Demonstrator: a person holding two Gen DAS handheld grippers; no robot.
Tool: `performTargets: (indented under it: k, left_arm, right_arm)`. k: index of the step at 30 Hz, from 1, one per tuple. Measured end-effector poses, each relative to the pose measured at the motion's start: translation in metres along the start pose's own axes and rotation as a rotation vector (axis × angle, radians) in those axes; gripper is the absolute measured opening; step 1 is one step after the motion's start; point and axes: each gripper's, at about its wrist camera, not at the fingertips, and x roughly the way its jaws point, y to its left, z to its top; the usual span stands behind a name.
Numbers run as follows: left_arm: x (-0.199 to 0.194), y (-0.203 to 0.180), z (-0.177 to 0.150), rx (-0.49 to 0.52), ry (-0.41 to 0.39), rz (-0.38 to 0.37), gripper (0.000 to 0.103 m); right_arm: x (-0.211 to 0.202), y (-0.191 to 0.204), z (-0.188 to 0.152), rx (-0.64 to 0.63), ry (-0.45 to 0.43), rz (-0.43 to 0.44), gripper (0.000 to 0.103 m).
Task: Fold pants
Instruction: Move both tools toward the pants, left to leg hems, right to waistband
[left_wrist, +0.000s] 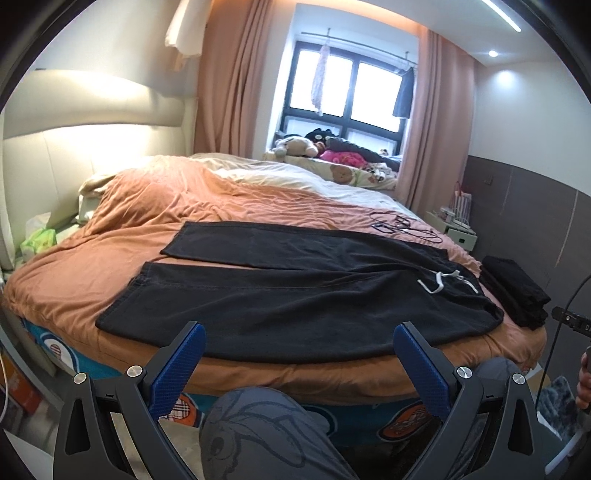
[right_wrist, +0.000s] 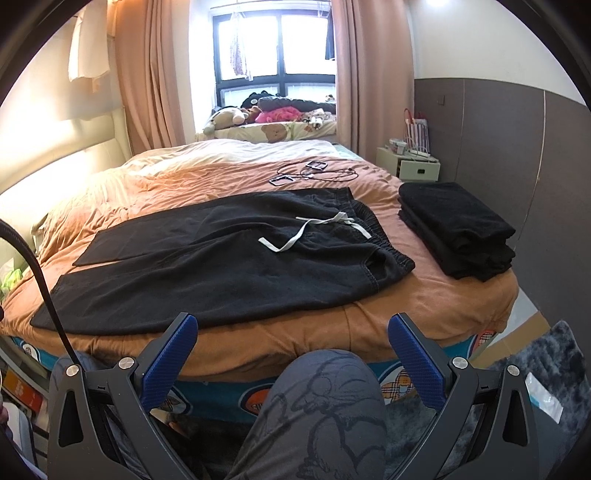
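Black pants (left_wrist: 280, 299) lie spread flat across the orange bedspread (left_wrist: 155, 206), legs to the left, waistband with a white drawstring (left_wrist: 443, 280) to the right. They also show in the right wrist view (right_wrist: 221, 258), with the drawstring (right_wrist: 314, 229) near the waistband. My left gripper (left_wrist: 299, 345) is open and empty, just short of the near edge of the pants. My right gripper (right_wrist: 291, 336) is open and empty, held off the bed's near edge below the waist end.
A stack of folded black clothes (right_wrist: 458, 229) sits at the bed's right corner. Cables and small devices (right_wrist: 314, 171) lie further back on the bed. A nightstand (right_wrist: 410, 164) stands by the wall. My knee (right_wrist: 325, 406) is below the grippers.
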Motion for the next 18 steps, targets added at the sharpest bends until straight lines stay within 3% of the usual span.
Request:
performTargets:
  k: [18]
  left_arm:
    - [0.058,0.074,0.013,-0.159,0.098,0.154,0.103]
  right_arm:
    - [0.081,-0.012,0.036,0.082,0.087,-0.032,0.103]
